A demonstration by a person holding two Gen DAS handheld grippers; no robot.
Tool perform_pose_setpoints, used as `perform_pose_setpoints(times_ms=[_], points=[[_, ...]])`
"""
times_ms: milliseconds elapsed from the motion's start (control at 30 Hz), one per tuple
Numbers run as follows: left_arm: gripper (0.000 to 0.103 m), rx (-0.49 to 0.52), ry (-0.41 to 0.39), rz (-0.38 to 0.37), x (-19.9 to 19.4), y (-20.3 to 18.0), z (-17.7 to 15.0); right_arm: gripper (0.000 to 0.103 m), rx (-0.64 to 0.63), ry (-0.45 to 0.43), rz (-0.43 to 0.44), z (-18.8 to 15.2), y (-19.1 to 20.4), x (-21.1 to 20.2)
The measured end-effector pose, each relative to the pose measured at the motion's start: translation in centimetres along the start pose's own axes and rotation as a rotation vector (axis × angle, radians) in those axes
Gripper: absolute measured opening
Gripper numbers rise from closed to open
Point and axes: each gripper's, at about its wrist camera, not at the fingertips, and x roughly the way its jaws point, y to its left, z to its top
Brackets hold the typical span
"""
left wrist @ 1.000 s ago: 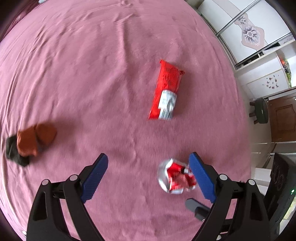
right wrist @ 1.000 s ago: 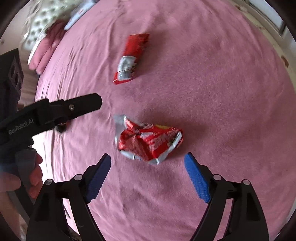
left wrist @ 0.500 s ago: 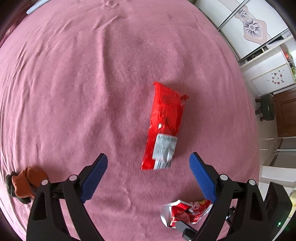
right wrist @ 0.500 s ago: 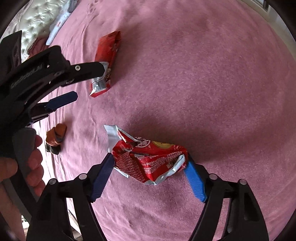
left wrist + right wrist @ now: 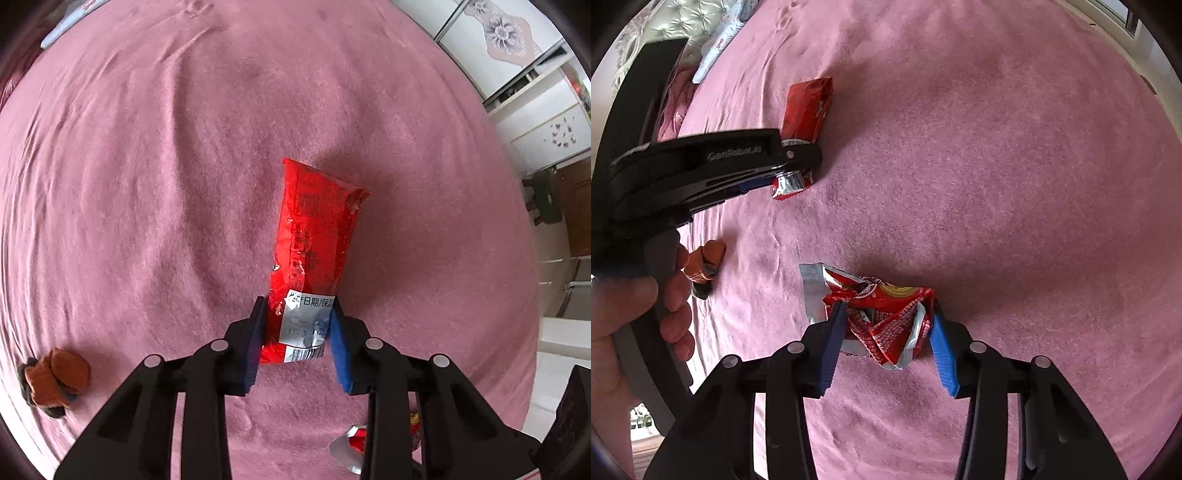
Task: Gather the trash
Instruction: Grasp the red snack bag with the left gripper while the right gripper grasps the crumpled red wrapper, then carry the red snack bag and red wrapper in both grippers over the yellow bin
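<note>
A long red snack wrapper (image 5: 314, 236) lies on the pink bedspread (image 5: 147, 166). My left gripper (image 5: 297, 314) is shut on its near silver end. It also shows in the right wrist view (image 5: 807, 110), with the left gripper (image 5: 790, 173) clamped on its end. A crumpled red and silver wrapper (image 5: 882, 314) lies in front of the right wrist camera. My right gripper (image 5: 886, 321) is shut on it, blue pads pressing both sides. A corner of it shows in the left wrist view (image 5: 354, 446).
A small orange and black wrapper (image 5: 55, 376) lies on the bed at the lower left; it also shows in the right wrist view (image 5: 703, 262). Pillows (image 5: 713, 48) and a headboard sit at the far end. White wardrobe doors (image 5: 517, 48) stand beyond the bed.
Both grippers moved forward and closed. The left one shut on the long red wrapper's near end. The right one shut on the crumpled wrapper.
</note>
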Motion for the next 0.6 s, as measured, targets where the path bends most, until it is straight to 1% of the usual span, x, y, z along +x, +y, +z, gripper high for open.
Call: perform_pose_setpoints(times_ms=[67, 233, 333, 533, 600], points=[[0.032, -0.027, 0.002, -0.038, -0.2, 0.4, -0.7, 0.043, 0.006, -0.002, 0.004, -0.3, -0.4, -0.6], [0.032, -0.035, 0.002, -0.068, -0.9, 0.7, -2.8, 0.043, 0.016, -0.003, 0.011, -1.4, -1.7, -2.3], [0.033, -0.043, 0.009, -0.084, -1.3, 0.6, -4.4, 0.043, 0.018, -0.007, 0.004, -2.0, -1.6, -2.5], [0.033, -0.046, 0.026, -0.119, -2.8, -1.1, -8.8, 0.042, 0.019, -0.019, -0.008, -4.2, -2.5, -4.4], [0.033, -0.048, 0.031, -0.126, -3.3, -2.2, -11.4, 0.042, 0.008, -0.028, -0.018, -5.0, -2.7, -5.3]])
